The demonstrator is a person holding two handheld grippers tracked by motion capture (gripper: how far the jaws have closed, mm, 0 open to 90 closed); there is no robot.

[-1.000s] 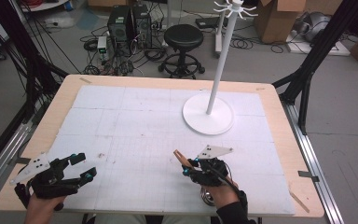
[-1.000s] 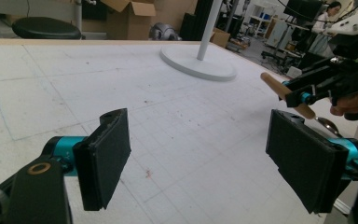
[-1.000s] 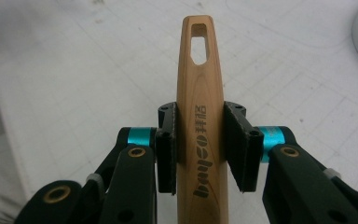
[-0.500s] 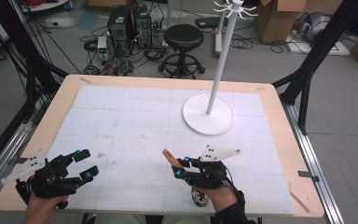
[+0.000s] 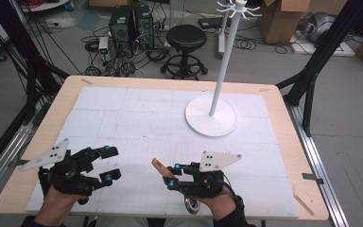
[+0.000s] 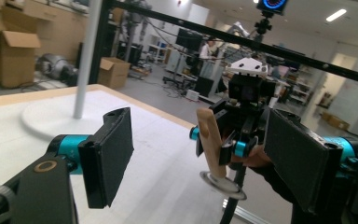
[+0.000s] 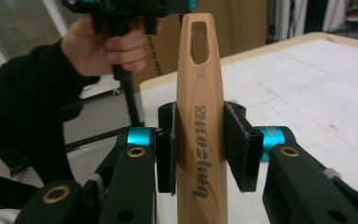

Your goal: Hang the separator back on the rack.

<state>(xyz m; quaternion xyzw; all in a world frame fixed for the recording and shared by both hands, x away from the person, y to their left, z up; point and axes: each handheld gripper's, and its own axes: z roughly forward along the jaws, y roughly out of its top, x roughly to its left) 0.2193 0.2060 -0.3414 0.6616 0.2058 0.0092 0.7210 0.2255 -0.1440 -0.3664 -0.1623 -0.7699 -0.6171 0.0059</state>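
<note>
My right gripper (image 5: 170,176) is shut on a wooden handle (image 5: 159,166) near the table's front edge. The handle points left and has a hanging slot at its tip. A round metal end (image 5: 192,206) sticks out behind the hand. In the right gripper view the pads of my right gripper (image 7: 200,150) clamp the handle (image 7: 199,88) at mid-length. My left gripper (image 5: 109,164) is open at the front left, facing the handle. Between my left gripper's (image 6: 205,161) jaws I see the handle (image 6: 209,135) and its metal disc (image 6: 222,185), a short way off. A white hook stand (image 5: 221,71) rises at the back right.
The stand's round base (image 5: 196,124) sits on the white mat (image 5: 123,118), and its hooks (image 5: 238,6) spread at the top. A black frame post (image 5: 312,71) flanks the table's right side. A stool (image 5: 185,40) and cables lie on the floor behind.
My right gripper has carried the handle leftward. My left gripper has moved right, so the two now stand closer together.
</note>
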